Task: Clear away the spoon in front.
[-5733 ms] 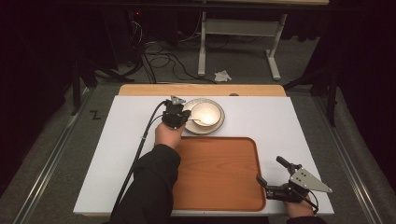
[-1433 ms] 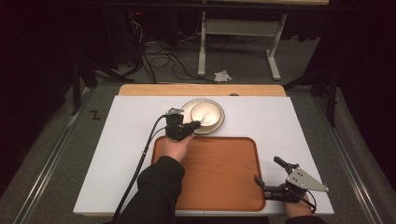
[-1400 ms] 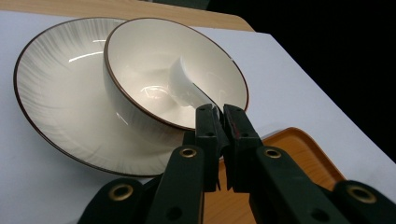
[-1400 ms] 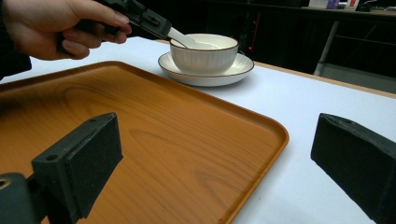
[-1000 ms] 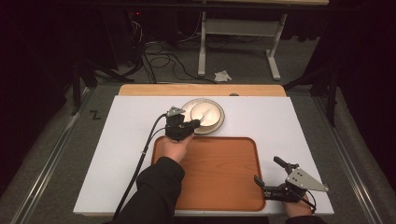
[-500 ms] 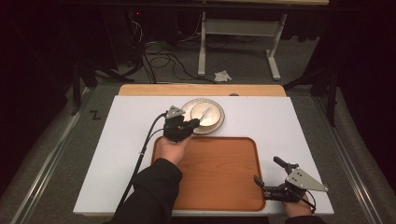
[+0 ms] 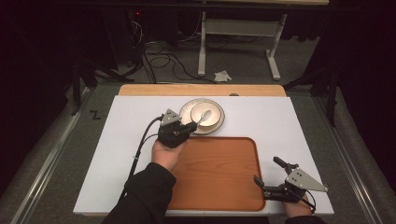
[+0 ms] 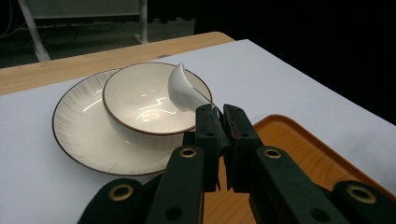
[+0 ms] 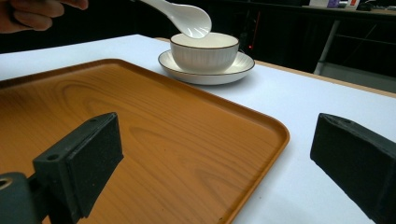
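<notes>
My left gripper [image 7: 190,127] is shut on the handle of a white ceramic spoon [image 7: 203,116]. The spoon's scoop [image 8: 180,88] hangs just above the near rim of a white bowl [image 8: 140,100], which stands on a brown-rimmed plate [image 8: 74,130]. In the right gripper view the spoon [image 9: 184,16] hovers over the bowl [image 9: 205,56], clear of it. My right gripper [image 7: 266,170] rests open at the near right corner of the orange wooden tray [image 7: 219,177]. Nothing lies between its pads [image 9: 93,154].
The tray [image 9: 140,126] is bare and sits on a white table top [image 7: 299,121] just in front of the plate [image 7: 187,109]. A wooden strip [image 7: 140,89] runs along the table's far edge. The left gripper's cable [image 7: 142,140] trails toward the near left.
The left gripper has risen and drifted slightly left with the spoon, which has lifted out of the bowl. The right gripper has stayed put.
</notes>
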`<move>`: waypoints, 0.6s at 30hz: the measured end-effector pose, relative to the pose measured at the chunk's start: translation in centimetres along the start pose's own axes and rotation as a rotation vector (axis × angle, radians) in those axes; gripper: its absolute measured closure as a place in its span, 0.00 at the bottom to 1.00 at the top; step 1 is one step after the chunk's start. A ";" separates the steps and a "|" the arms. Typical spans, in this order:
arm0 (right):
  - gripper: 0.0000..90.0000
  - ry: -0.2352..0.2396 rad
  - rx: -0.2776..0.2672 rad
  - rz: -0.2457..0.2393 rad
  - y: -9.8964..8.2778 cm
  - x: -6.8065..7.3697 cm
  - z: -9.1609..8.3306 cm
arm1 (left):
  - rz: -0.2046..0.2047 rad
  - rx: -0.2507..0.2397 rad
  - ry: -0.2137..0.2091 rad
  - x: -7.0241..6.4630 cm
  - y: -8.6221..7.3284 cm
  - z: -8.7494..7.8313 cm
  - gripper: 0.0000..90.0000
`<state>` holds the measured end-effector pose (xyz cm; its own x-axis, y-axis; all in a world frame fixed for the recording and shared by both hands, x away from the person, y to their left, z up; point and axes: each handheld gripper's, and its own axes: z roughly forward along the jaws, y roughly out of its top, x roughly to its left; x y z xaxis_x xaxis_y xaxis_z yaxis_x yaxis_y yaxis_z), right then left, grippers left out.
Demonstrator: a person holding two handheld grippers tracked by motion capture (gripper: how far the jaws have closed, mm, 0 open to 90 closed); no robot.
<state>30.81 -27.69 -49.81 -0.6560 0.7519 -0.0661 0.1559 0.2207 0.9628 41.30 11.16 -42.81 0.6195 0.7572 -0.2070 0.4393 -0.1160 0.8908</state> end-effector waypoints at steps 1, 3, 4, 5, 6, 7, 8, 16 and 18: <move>0.03 0.000 0.001 0.000 0.0 0.0 0.0 | -0.002 -0.003 -0.003 0.0 -0.1 -0.3 0.95; 0.03 0.001 0.000 -0.003 0.0 0.0 0.0 | 0.001 -0.006 -0.003 0.0 -0.2 -0.6 0.95; 0.03 0.000 -0.001 -0.001 0.0 0.0 0.0 | 0.003 -0.007 -0.003 0.0 -0.3 -0.9 0.95; 0.03 0.000 0.000 0.001 0.0 0.0 0.0 | 0.004 -0.009 -0.003 0.0 -0.4 -1.1 0.95; 0.03 0.001 -0.001 0.001 0.0 0.0 0.0 | 0.005 -0.009 -0.005 0.1 -0.6 -1.4 0.95; 0.03 -0.001 0.001 0.004 0.0 0.0 0.0 | 0.007 -0.011 -0.007 0.1 -0.7 -1.7 0.95; 0.03 -0.002 0.001 0.005 0.0 0.0 0.0 | 0.004 -0.014 -0.008 0.1 -0.9 -2.0 0.95; 0.03 -0.006 0.005 0.002 -0.1 0.0 0.0 | -0.004 -0.025 -0.016 0.2 -2.9 -4.7 0.95; 0.03 -0.005 0.007 0.001 -0.1 0.0 0.0 | -0.005 -0.031 -0.016 0.2 -3.4 -5.5 0.95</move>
<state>30.76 -27.70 -49.87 -0.6520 0.7553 -0.0662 0.1621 0.2241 0.9610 36.42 15.24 -43.64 0.6277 0.7476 -0.2171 0.4217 -0.0921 0.9021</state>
